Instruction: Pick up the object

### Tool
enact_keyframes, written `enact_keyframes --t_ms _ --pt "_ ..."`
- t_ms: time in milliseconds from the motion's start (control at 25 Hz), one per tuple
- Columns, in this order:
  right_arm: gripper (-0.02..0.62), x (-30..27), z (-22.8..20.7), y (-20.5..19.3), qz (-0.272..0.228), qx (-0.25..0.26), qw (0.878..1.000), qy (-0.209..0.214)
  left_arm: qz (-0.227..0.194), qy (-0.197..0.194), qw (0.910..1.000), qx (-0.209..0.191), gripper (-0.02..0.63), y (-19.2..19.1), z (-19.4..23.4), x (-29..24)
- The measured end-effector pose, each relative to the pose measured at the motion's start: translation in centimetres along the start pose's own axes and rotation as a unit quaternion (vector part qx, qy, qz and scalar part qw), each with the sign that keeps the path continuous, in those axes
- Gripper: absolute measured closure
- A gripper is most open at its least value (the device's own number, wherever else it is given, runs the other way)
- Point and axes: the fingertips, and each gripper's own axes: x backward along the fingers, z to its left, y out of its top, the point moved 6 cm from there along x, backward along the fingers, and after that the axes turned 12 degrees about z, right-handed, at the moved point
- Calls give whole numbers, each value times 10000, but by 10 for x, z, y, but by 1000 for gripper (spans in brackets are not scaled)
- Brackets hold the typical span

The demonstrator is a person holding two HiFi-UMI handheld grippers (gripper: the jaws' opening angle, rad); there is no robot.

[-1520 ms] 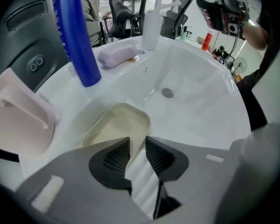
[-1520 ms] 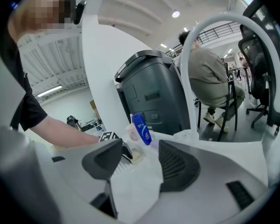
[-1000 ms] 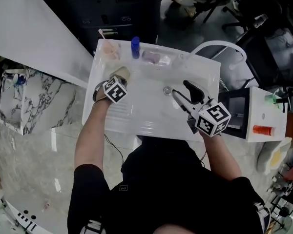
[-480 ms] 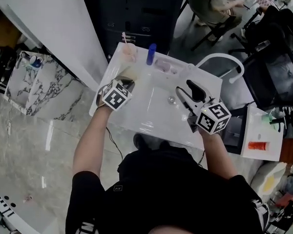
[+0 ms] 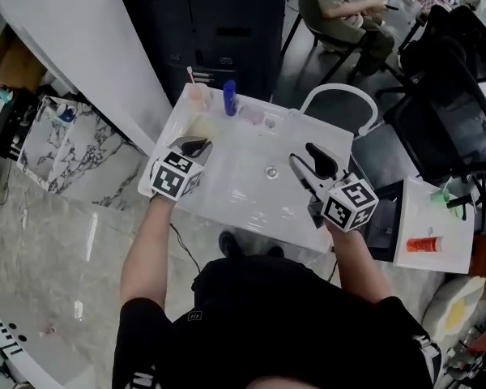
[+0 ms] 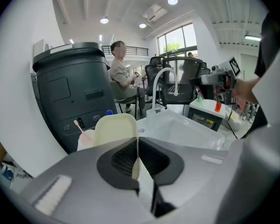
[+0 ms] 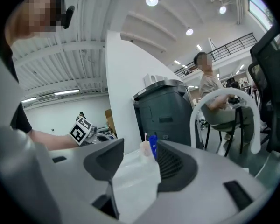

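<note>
The left gripper (image 6: 137, 161) has its jaws pressed together on the thin lower edge of the cream object (image 6: 113, 130), whose rounded upper part stands up past the jaw tips. Over the last second this grip does not change, and the gripper keeps much the same station left of the drain (image 5: 270, 171), over the left part of the white basin (image 5: 251, 205). The head view itself swings during that second, so small shifts of the gripper cannot be separated from camera motion. The one clear change is at the right gripper (image 5: 308, 163): its jaws, spread wide a second ago, are now closing. Nothing stands between them, and only the bare basin shows through the gap. This gripper sits right of the drain and points toward it. The pink cup (image 5: 198, 97) and the blue bottle (image 5: 229, 97) stand beyond the drain on the far rim, apart from both grippers. Assessment: the object is already secured by the left gripper, so the grasp step appears complete. Whether the object is fully clear of the basin cannot be confirmed. The closing right gripper appears idle and plays no part in the hold.
</note>
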Motion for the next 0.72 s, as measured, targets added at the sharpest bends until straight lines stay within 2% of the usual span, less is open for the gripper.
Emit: enact_keyframes --t_ms 440,720 --pt "458 98 -47 -28 -235 -63 9997 -21 -772 254 9950 577 581 50 -99 35" --pt "539 125 -56 -20 -404 75 9989 -232 -1265 298 9889 714 582 72 -119 54"
